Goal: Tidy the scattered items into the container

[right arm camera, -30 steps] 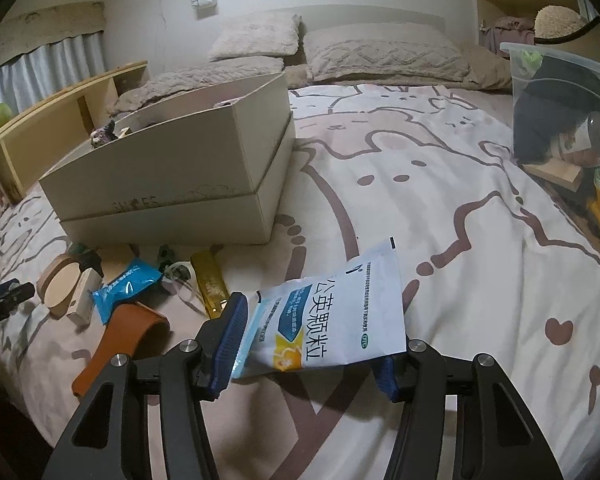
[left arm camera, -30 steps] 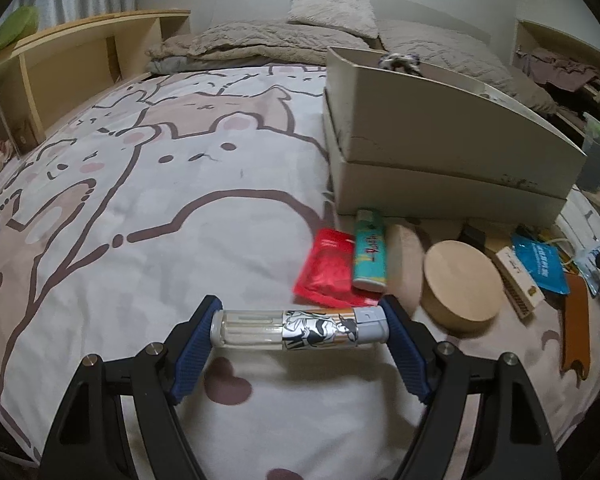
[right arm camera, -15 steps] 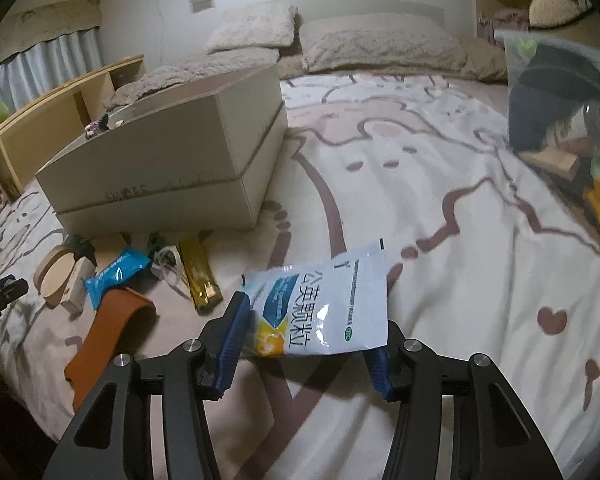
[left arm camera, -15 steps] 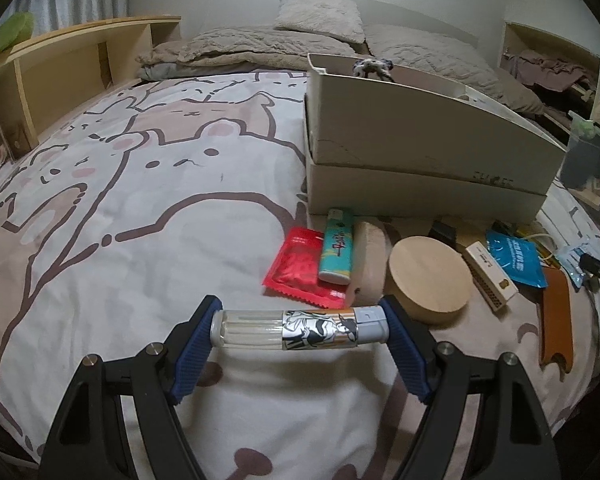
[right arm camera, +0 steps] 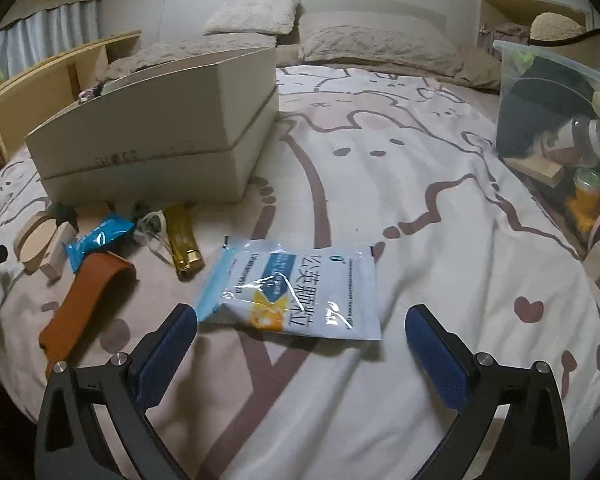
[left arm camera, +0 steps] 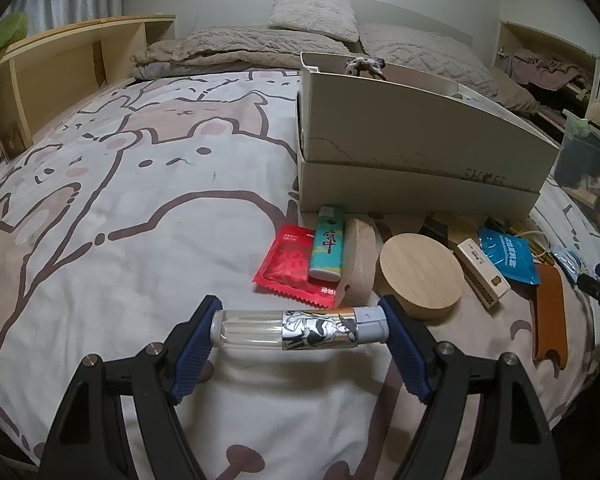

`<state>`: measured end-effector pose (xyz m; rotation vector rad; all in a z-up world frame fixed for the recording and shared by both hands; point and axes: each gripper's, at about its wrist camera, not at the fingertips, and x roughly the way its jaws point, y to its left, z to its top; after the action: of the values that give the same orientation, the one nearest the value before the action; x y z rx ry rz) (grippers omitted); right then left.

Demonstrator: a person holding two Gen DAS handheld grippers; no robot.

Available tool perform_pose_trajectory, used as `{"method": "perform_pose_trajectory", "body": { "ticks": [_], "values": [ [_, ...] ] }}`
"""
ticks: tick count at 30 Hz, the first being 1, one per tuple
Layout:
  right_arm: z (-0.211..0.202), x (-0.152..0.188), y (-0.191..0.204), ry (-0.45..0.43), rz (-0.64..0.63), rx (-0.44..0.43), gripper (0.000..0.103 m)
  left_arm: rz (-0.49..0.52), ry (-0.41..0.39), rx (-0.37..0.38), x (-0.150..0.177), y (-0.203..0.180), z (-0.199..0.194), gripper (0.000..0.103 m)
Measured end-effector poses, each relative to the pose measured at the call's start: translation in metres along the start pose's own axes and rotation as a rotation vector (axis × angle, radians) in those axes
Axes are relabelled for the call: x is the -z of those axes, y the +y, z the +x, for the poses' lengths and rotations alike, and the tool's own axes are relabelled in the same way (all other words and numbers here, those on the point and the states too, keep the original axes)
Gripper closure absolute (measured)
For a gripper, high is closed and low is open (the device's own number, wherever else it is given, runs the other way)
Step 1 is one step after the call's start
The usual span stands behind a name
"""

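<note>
Cream cardboard shoebox (left arm camera: 416, 136), faintly lettered "SHOES", sits on the bed. Left gripper (left arm camera: 300, 330) clamps a clear cartoon-labelled bottle (left arm camera: 300, 328); right gripper (right arm camera: 300, 332), jaws just sprung wide, frames a white-blue Chinese-printed sachet (right arm camera: 296, 288) lying loose.

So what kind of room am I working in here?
A bedroom, by the look of it: you are working on a bed with a cartoon bear bedspread, pillows at the head and a wooden bedside shelf along one side.

Both my wrist cameras look down along my fingers, low over the bed (left arm camera: 140, 208); both see the white box (left arm camera: 420, 148).
</note>
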<state>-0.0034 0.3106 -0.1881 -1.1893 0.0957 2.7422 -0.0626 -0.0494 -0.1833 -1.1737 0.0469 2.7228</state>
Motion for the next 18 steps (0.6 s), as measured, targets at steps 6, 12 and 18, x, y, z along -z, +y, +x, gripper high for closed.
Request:
{"method": "perform_pose_trajectory", "body": {
  "ticks": [6,12,18],
  "values": [
    [-0.001,-0.017,0.008,-0.010,-0.012,0.003,0.000,0.006,0.002,0.009,0.001,-0.001,-0.001,0.023],
    [0.015,-0.021,0.025,0.029,-0.087,0.046,0.000,-0.003,0.008,0.012,0.001,0.000,0.000,0.023],
    [0.033,-0.012,0.015,0.068,-0.042,0.053,0.000,-0.005,0.011,0.015,0.001,0.001,0.000,0.023]
  ]
}}
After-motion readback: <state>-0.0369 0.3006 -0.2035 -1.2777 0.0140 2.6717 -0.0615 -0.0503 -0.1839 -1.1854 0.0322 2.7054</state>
